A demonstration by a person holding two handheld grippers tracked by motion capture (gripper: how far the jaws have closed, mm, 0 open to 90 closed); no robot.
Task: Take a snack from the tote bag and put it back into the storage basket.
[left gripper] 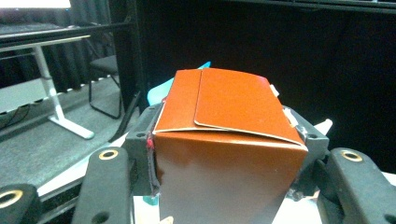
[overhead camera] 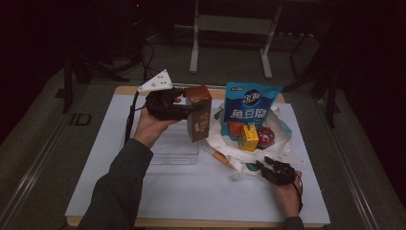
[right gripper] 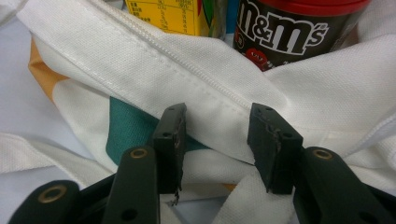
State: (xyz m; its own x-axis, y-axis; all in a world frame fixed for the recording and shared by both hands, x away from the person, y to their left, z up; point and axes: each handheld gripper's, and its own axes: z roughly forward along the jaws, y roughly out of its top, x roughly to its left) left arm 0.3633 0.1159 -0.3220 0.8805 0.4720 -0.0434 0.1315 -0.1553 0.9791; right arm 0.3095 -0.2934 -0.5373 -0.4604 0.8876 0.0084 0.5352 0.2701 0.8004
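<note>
Above the clear plastic tray [overhead camera: 174, 148] on the white table mat [overhead camera: 115, 143], my left gripper [overhead camera: 184, 109] pinches a tall brown cardboard carton [overhead camera: 198, 112] by its two sides, holding it upright and clear of the mat. From the left gripper view the carton [left gripper: 229, 154] sits squarely between the black jaws, its folded top flaps facing the camera.

Just right of the tray lies a white canvas tote bag [overhead camera: 230, 151] with teal and orange patches, its mouth open. Standing in it are a blue snack pouch [overhead camera: 250, 103] printed with white characters, a small yellow juice box [overhead camera: 248, 138] and a dark round M&M's tub with a red lid [overhead camera: 265, 136].

On the near edge of the bag, farther right from the tray, my right gripper [overhead camera: 268, 167] rests with its jaws spread. In the right gripper view its jaws stand apart over the bag's zippered hem [right gripper: 205, 88], gripping nothing, with the yellow box [right gripper: 163, 16] and the tub [right gripper: 289, 32] just beyond.
</note>
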